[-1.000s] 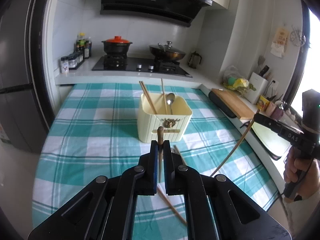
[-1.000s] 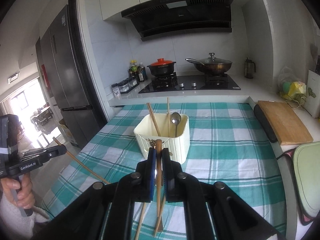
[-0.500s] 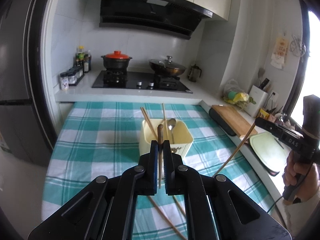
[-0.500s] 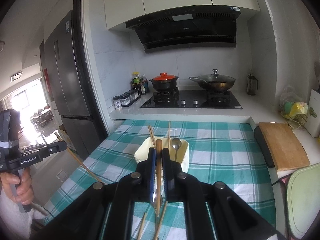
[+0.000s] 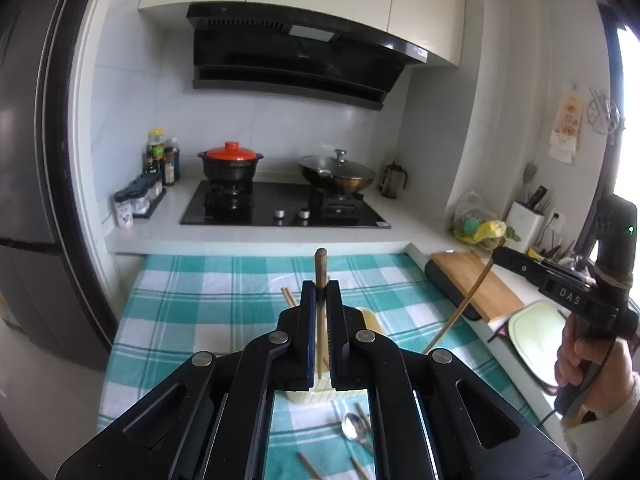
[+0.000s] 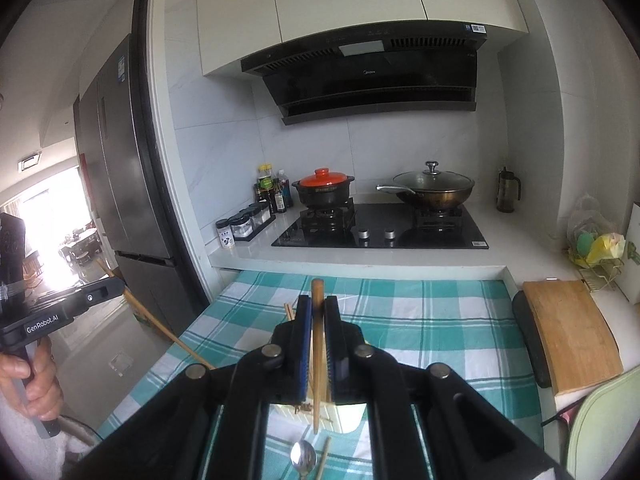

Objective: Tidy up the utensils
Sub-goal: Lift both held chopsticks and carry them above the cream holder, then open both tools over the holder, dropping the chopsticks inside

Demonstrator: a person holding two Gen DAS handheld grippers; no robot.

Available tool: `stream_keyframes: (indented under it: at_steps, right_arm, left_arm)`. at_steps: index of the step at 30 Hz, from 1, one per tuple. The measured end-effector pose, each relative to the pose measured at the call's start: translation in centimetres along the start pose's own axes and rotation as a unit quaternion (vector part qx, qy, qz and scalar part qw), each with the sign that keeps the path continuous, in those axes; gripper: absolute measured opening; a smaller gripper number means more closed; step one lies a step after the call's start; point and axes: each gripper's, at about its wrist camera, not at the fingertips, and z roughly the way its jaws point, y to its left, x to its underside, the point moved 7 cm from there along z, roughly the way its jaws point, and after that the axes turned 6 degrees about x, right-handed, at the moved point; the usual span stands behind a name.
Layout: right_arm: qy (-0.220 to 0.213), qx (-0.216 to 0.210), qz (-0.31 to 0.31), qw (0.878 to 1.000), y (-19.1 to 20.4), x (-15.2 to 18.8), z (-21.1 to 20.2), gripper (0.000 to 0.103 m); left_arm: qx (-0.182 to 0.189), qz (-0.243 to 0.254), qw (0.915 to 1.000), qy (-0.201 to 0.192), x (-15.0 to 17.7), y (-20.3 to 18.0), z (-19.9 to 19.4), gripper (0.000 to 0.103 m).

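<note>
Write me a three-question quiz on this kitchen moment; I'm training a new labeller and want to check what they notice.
1. True or false: each gripper is clamped on a chopstick.
2. What lies on the checked tablecloth in front of the cream utensil holder? A) a fork B) a spoon C) a knife
3. What colour is the lid of the pot on the stove?

Key:
1. True: the left gripper and the right gripper each grip one chopstick.
2. B, the spoon.
3. Red-orange.
</note>
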Motion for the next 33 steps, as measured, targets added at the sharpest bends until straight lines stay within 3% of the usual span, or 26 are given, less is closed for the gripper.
stream_keyframes:
  at_steps: [6, 10, 16, 19, 22, 24, 26, 28, 33]
  right_arm:
    - [-0.031, -0.005, 0.019, 0.999, -0.1, -3.6, 2.6, 0.007]
    - [-0.023, 0.0, 0.013, 1.0, -0.1, -3.6, 5.5, 0.007]
    - [0.062, -0.01, -0.018, 0.998, 0.6, 0.5, 12.7, 0.007]
    - [0.144, -0.021, -0.036, 0.989, 1.2, 3.7, 17.2, 0.007]
    - [0.177, -0.025, -0.053, 0.983, 2.0, 5.5, 20.0, 0.007]
    - [0.167, -0.034, -0.037, 0.985, 2.2, 5.7, 20.5, 0.01]
    - [0.149, -0.044, -0.014, 0.988, 2.1, 5.5, 19.7, 0.028]
    - [0.132, -0.042, -0.005, 0.99, 1.9, 5.6, 18.3, 0.037]
    - [0.131, -0.034, -0.02, 0.991, 1.0, 8.6, 13.4, 0.037]
  left_arm:
    - [-0.007, -0.009, 0.9998, -0.016, -2.4, 0.3, 3.9, 0.003]
    - [-0.008, -0.017, 0.9998, 0.003, -2.0, 0.5, 7.6, 0.003]
    - [-0.013, -0.028, 0.9965, 0.078, 1.3, 1.5, 14.0, 0.003]
    - [-0.016, -0.034, 0.9918, 0.122, 3.5, 2.1, 16.9, 0.003]
    - [-0.018, -0.04, 0.9862, 0.16, 5.1, 2.5, 19.4, 0.004]
    - [-0.029, -0.052, 0.9832, 0.173, 5.7, 3.1, 20.3, 0.011]
    - [-0.034, -0.065, 0.9828, 0.169, 6.0, 3.7, 19.9, 0.039]
    - [-0.04, -0.066, 0.9842, 0.159, 6.2, 4.2, 18.6, 0.052]
    - [-0.04, -0.015, 0.9821, 0.183, 9.2, 5.1, 14.1, 0.064]
